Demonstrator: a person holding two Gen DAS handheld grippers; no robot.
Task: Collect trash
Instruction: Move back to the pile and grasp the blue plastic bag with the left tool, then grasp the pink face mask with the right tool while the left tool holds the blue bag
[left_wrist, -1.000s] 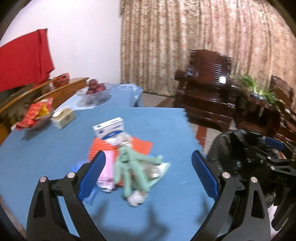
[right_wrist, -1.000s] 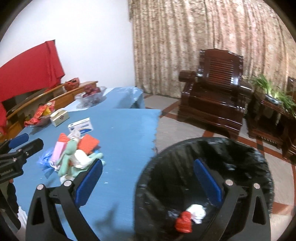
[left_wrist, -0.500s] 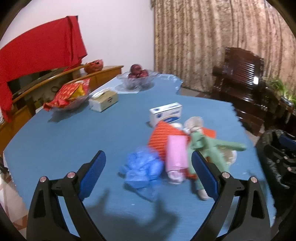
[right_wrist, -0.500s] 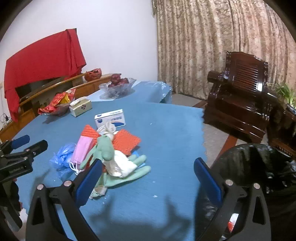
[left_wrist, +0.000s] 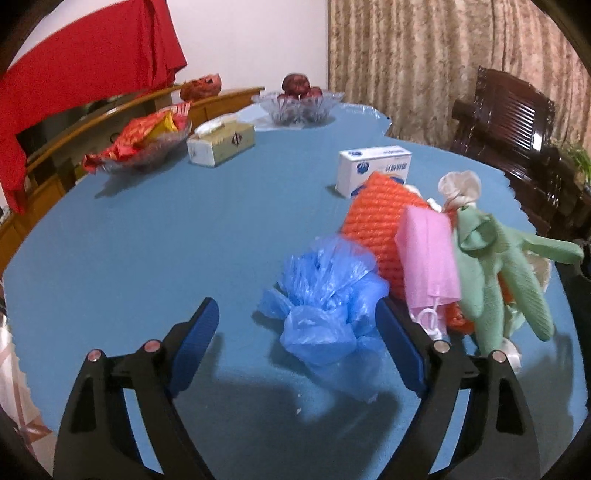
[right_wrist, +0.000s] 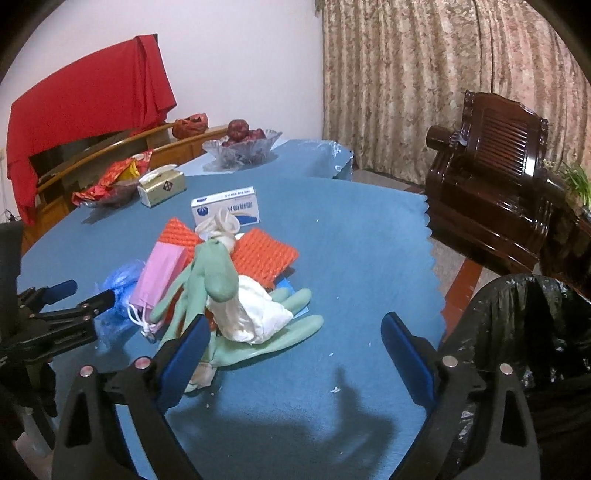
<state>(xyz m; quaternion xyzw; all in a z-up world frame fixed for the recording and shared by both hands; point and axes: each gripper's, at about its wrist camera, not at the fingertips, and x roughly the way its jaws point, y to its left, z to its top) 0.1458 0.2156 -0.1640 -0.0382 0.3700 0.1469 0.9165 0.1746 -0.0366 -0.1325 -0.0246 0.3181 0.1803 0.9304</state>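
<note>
Two tools were held wide over the blue worktop (left_wrist: 147, 240), each with its jaws closing and nothing yet pressed between the pads. The left tool (left_wrist: 295, 347) was lined up on the crumpled blue plastic bag (left_wrist: 325, 295), which lay between its jaws at the near edge of the trash pile; that bag was judged the step in hand. A good grasp would be made by lowering until the pads flanked the bunched middle, since loose film could slip or tear. Just beside the bag a pink mask (left_wrist: 428, 258) leaned on an orange mesh pad (left_wrist: 376, 218), so its ear loops could be caught along with the bag. The right tool (right_wrist: 291, 354) was aimed at the green rubber glove (right_wrist: 266, 339) and the white wad (right_wrist: 255, 314) lying on it. The black-lined bin (right_wrist: 524, 332) stood beside the worktop's right edge. A medicine box (right_wrist: 225, 205), tissue box (left_wrist: 221, 142), snack dish (left_wrist: 140, 144) and fruit bowl (left_wrist: 299, 103) were left farther back, clear of the pile.
</note>
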